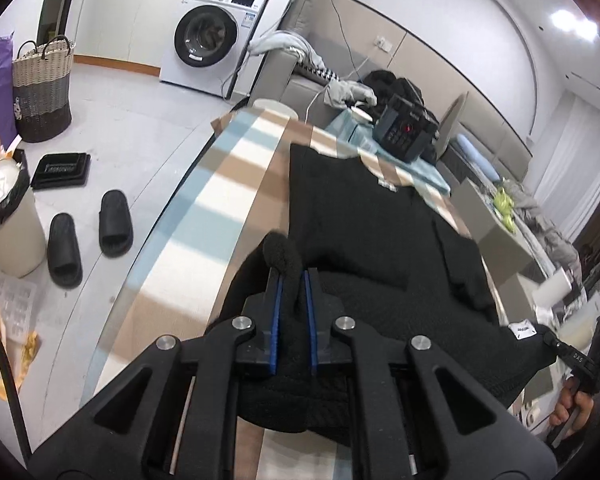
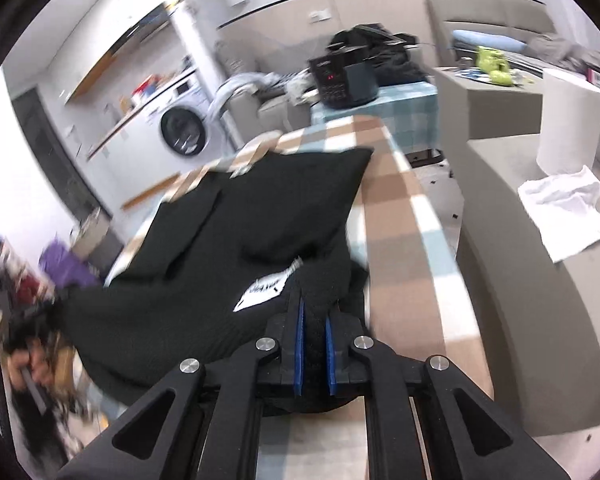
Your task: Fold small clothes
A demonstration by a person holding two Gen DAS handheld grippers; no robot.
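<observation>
A black knit garment lies lengthwise on a table with a checked cloth. My left gripper is shut on a bunched corner of its near edge, lifted off the table. My right gripper is shut on the other near corner of the garment, beside a white label. The near hem hangs stretched between the two grippers. The right gripper also shows at the right edge of the left wrist view. The right wrist view is blurred.
A black device sits on a teal cloth at the table's far end. A washing machine, woven basket, bin and black slippers are on the floor to the left. A grey counter with a white cloth stands on the right.
</observation>
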